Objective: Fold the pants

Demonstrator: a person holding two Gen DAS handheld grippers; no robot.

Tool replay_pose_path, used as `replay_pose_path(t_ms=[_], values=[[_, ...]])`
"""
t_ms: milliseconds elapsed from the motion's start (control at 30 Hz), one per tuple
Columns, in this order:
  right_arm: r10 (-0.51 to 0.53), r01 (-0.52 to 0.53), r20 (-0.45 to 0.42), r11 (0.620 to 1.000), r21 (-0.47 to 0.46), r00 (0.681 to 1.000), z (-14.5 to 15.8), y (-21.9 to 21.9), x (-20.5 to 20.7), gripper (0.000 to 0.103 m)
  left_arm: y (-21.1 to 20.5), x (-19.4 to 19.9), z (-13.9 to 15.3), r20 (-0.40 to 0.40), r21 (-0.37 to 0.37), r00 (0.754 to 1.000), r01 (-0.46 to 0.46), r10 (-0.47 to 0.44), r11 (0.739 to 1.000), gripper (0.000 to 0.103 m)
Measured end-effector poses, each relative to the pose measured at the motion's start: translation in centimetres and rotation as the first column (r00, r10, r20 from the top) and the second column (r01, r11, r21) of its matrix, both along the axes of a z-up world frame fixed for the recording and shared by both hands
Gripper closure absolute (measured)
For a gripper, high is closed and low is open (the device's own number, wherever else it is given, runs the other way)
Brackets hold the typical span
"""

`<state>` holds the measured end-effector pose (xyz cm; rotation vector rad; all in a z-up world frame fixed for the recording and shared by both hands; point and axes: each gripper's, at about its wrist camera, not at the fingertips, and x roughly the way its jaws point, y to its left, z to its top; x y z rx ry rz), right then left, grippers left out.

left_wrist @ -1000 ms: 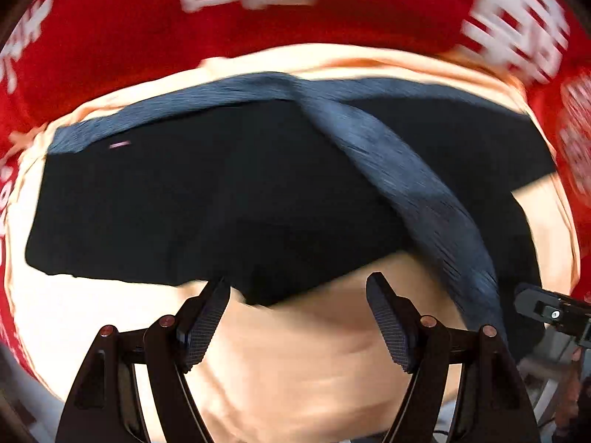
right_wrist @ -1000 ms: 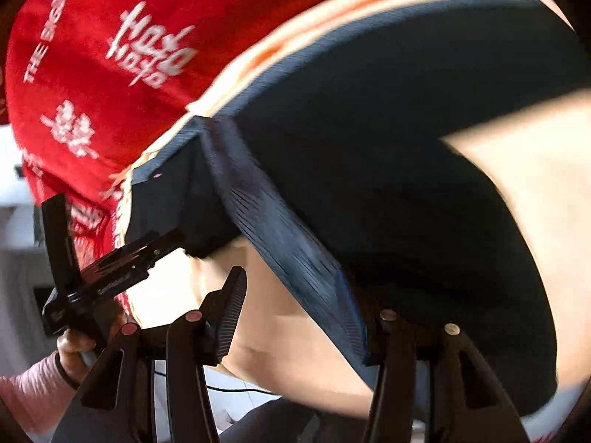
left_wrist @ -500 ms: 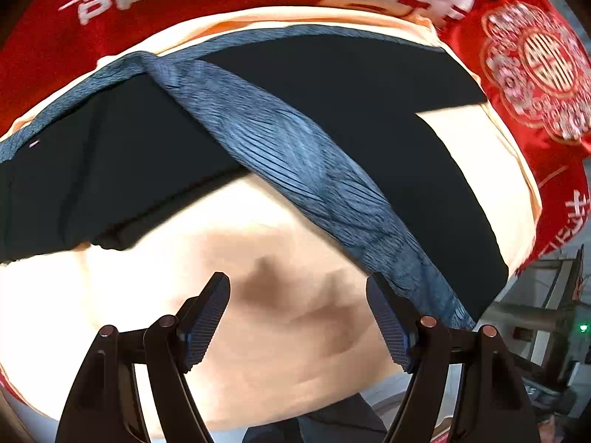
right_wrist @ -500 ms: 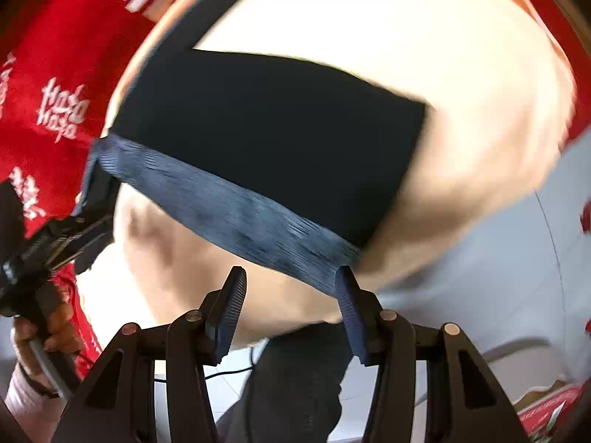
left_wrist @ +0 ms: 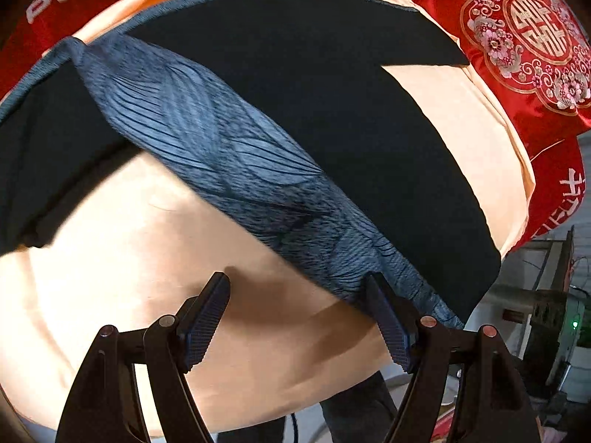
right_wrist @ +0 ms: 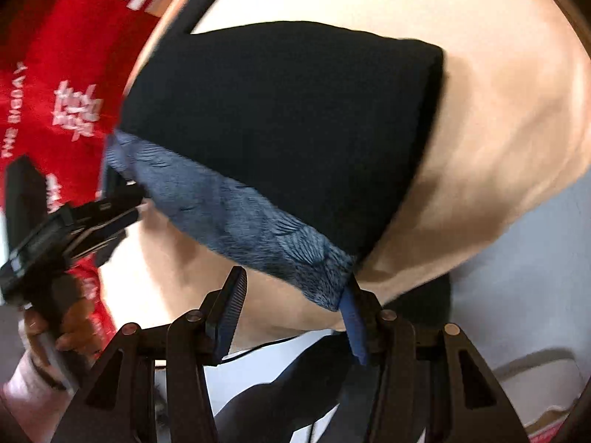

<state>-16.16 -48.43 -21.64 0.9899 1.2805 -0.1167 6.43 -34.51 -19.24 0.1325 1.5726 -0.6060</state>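
Black pants [left_wrist: 332,118] with a blue-grey ribbed waistband [left_wrist: 236,162] lie on a peach cloth [left_wrist: 166,295]. My left gripper [left_wrist: 299,321] is open just above the cloth, its right finger against the near end of the waistband. In the right wrist view the pants [right_wrist: 288,122] show folded, with the waistband [right_wrist: 236,217] along the near edge. My right gripper [right_wrist: 295,313] is open at the waistband's right corner, which touches its right finger. The left gripper's body [right_wrist: 66,229] shows at the left in that view, near the waistband's other end.
A red cloth with white characters [right_wrist: 66,85] lies beyond and left of the peach cloth. A red embroidered cushion [left_wrist: 524,37] sits at the far right. The table's near edge [right_wrist: 480,258] drops to a grey floor. A person's dark trousers [right_wrist: 295,387] stand below.
Both grippers swung toward the near edge of the table and closed in on the waistband. The right view turned from the left side of the pants to their right end.
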Motion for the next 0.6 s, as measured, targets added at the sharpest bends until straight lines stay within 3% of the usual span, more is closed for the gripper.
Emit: replay_pose_path(t_ms=[167,200,233,267,300,433,600], values=[[0.046,-0.047,0.012,0.996,0.080,0.999,-0.5,-0.3,1.1,0.058,-1.8,-0.3,-0.2,-0.008,-0.005,1.000,-0.009,0.009,1.000,0.026],[0.048,-0.046,-0.010,0.994,0.102,0.999,-1.0,-0.5,1.3,0.070,-2.2,-0.3,-0.3,-0.009,0.001,1.000,-0.004,0.004,1.000,0.029],[0.048,-0.043,-0.035,0.991,0.130,0.998,-1.4,-0.9,1.4,0.096,-2.1,-0.4,-0.2,-0.010,0.001,1.000,-0.001,0.001,1.000,0.036],[0.044,-0.033,-0.057,0.984,0.175,0.997,-1.9,-1.2,1.7,0.097,-2.3,-0.5,-0.1,-0.011,0.000,1.000,0.011,-0.011,1.000,0.060],[0.035,-0.023,-0.058,0.981,0.195,0.998,-1.8,-1.4,2.1,0.097,-2.6,-0.5,-0.1,-0.023,-0.001,0.999,0.027,-0.027,1.000,0.072],[0.083,-0.087,0.028,0.974,0.207,0.996,2.1,-2.2,4.5,0.098,-2.7,0.6,1.1,-0.060,-0.037,0.998,-0.012,0.010,0.999,0.081],[0.167,-0.194,0.181,0.970,0.146,0.969,9.3,-4.9,11.4,0.100,-2.9,4.1,5.7,0.000,-0.102,0.997,-0.079,0.079,0.992,0.081]])
